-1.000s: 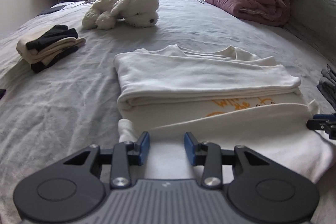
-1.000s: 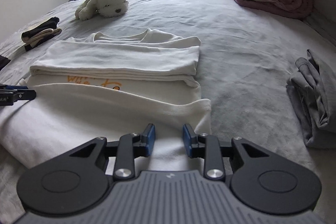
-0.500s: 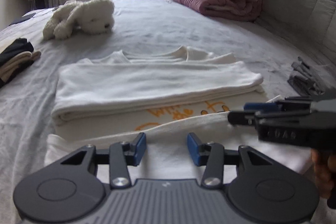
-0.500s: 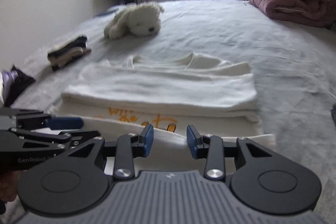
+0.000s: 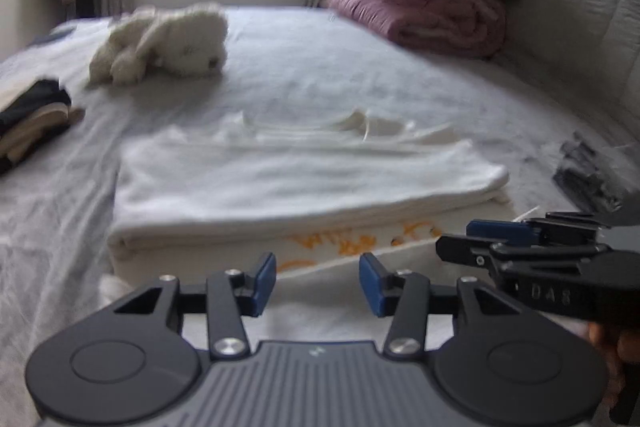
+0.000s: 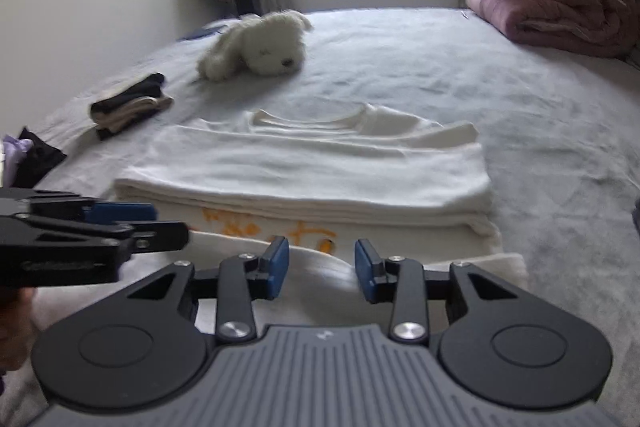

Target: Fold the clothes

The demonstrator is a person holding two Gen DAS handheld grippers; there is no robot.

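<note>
White shirt part-folded on the bed, both my grippers over its near edge.

The white shirt [image 6: 304, 171] lies flat in the middle of the grey bed [image 6: 500, 99], its sides folded in as a thick band across the body, with an orange print showing below the band and the near hem doubled over toward me. I judge it sits that way so the soft, limp knit keeps straight edges for a further fold. My left gripper [image 5: 317, 283] and right gripper [image 6: 321, 269] hover side by side just above that hem, jaws parted, blue pads bare, nothing held. Further out are a folded dark-and-tan pile [image 6: 128, 105], a fluffy white toy dog [image 6: 260, 47], crumpled grey clothing [image 5: 592, 171] and rolled pink bedding [image 6: 560, 7].
</note>
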